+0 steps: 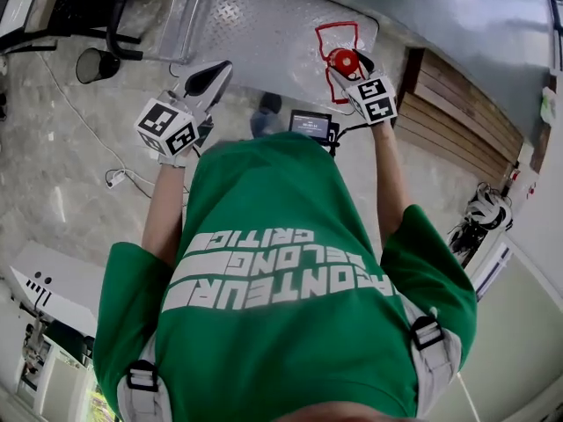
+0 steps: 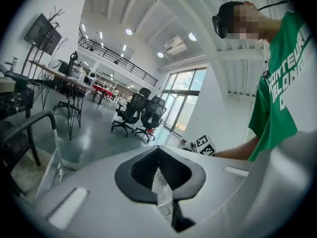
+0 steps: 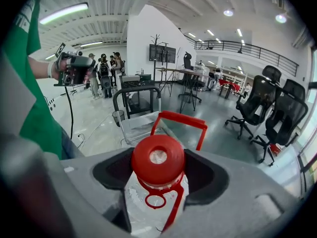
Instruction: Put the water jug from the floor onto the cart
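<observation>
One water jug (image 3: 157, 158) | neck grasped by right hand-held gripper (image 3: 159, 178) | left hand-held gripper (image 2: 159, 176) clenched

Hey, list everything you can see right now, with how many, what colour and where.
water jug: one, clear with red cap and red handle, held by the neck, the cart beyond it
cart: one, grey metal deck with a black handle, ahead of the person
office chairs: at least two, black, on the floor far off
wall screen: one, black, on the white wall
power strip: one, white, on the floor at the left
wooden boards: brown, at the right
people: a small group, far off
green shirt: one, on the person
left gripper: grey, raised, jaws nearly together on a clear scrap
right gripper: grey, shut on the jug
</observation>
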`<state>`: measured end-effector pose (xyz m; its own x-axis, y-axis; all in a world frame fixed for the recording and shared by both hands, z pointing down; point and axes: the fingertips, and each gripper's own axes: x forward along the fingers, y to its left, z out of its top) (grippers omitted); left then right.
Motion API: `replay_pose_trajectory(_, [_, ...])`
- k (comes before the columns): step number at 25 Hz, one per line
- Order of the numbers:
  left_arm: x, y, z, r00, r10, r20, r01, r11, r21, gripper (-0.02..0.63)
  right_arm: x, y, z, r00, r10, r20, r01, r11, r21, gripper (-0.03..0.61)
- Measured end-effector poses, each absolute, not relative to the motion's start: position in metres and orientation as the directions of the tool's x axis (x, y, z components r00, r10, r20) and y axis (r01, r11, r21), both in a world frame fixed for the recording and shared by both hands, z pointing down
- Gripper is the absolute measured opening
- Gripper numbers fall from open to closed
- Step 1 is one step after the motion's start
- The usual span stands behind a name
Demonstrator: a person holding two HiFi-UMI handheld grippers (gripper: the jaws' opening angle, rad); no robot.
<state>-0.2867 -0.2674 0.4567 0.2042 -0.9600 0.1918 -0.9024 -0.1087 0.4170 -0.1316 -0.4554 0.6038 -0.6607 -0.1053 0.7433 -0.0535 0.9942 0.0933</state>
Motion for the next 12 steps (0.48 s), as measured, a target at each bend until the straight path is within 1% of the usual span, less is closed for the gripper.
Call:
replay_pose_trajectory(6, [-0.291,-0.286,0.459,0.183,-0.963,0.196,-0.903,-0.085,0.421,0.015,-0.158,-0.470,0.631,-0.640,-0.043,0.767,0.033,0.996,0.083,0.298])
replay_pose_trajectory(12, [-0.293,-0.291,0.461,0.172,-0.964,0.204,-0.898,-0.069,0.434,0.015,-0.177,-0.476,0.658,-0.608,0.003,0.794,0.079,0.995,0.057,0.298])
